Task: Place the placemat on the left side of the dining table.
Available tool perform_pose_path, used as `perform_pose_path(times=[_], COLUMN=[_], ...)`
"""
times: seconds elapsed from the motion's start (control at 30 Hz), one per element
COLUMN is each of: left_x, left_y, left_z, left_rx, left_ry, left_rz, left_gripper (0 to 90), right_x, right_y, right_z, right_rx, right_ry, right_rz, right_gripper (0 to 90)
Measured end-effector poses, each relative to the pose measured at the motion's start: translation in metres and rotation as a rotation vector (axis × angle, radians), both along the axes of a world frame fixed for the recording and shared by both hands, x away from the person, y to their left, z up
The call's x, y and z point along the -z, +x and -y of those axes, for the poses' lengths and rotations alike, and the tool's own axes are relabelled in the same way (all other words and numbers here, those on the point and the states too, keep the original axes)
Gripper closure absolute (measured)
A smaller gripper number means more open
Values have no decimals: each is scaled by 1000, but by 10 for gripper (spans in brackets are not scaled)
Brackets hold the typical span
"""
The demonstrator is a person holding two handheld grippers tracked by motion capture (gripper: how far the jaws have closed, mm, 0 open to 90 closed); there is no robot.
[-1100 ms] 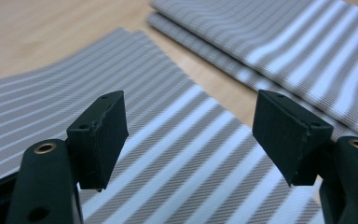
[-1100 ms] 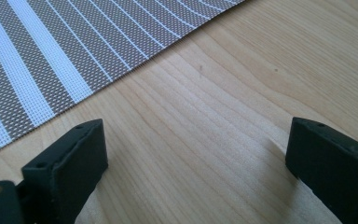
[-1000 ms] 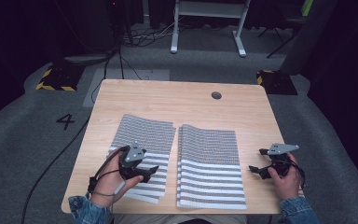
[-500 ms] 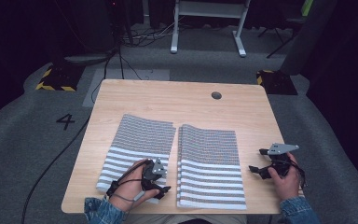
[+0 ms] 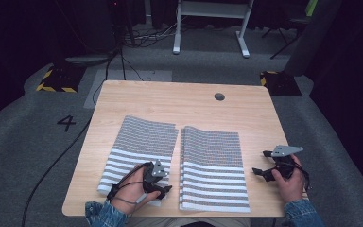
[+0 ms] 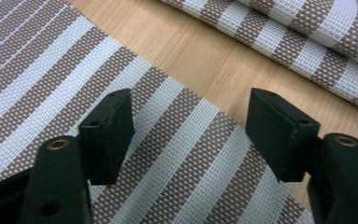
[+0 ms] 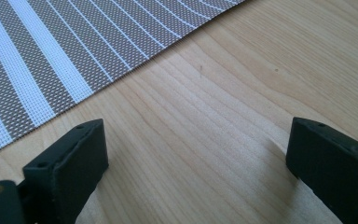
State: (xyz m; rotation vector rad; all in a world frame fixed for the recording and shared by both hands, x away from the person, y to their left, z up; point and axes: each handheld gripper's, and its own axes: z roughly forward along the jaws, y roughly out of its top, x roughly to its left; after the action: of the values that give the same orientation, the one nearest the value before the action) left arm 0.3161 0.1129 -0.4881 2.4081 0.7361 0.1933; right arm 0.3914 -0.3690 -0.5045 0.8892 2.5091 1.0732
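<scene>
Two brown-and-white striped woven mats lie side by side on the wooden table (image 5: pixel 137 99): a left mat (image 5: pixel 139 151) and a right mat (image 5: pixel 212 165). My left gripper (image 5: pixel 164 189) hovers low over the left mat's near right corner. In the left gripper view its jaws (image 6: pixel 191 112) stand apart over the left mat (image 6: pixel 51 70), beside its edge; they have just been closing, with nothing pinched between them. The right mat (image 6: pixel 307 32) lies across a strip of bare wood. My right gripper (image 5: pixel 260 162) rests open over bare wood, right of the right mat (image 7: pixel 51 51), its jaws (image 7: pixel 198 140) wide apart.
A round cable hole (image 5: pixel 219 96) sits near the table's far right. The table's near edge runs just below both hands. A black cable (image 5: pixel 52 165) trails over the grey floor at the left, and a white desk frame (image 5: pixel 210 28) stands behind.
My left hand has moved toward me and rightward, sinking to the left mat's near right corner. The right gripper has stayed where it was.
</scene>
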Motion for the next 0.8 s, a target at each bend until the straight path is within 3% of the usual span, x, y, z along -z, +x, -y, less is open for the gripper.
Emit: perform_pose_path(times=[0.27, 0.33, 0.37, 0.43, 0.47, 0.53, 0.63, 0.8], left_x=[-4, -6, -9, -11, -18, -22, -40, -61], left_y=[5, 8, 7, 8, 6, 4, 1, -2], left_z=[-8, -11, -13, -14, -16, -17, -24, -41], left_rx=[-73, -104, -129, -127, -136, -142, -155, -207], left_ry=[-1, -33, -22, -41, -45, -61, -96, -144], left_rz=[-3, -13, -7, 5, 39, 54, 137, 215], left_gripper=[635, 720, 762, 815, 834, 854, 861, 861], right_x=[0, 0, 0, 0, 0, 0, 0, 0], right_y=[0, 0, 0, 0, 0, 0, 0, 0], right_z=[0, 0, 0, 0, 0, 0, 0, 0], right_rx=[1, 1, 1, 1, 0, 0, 1, 1], right_ry=[0, 4, 4, 4, 4, 4, 4, 4], right_rz=[-1, -1, -2, -1, -2, -2, -2, -2], right_gripper=[57, 56, 57, 57, 57, 57, 57, 57])
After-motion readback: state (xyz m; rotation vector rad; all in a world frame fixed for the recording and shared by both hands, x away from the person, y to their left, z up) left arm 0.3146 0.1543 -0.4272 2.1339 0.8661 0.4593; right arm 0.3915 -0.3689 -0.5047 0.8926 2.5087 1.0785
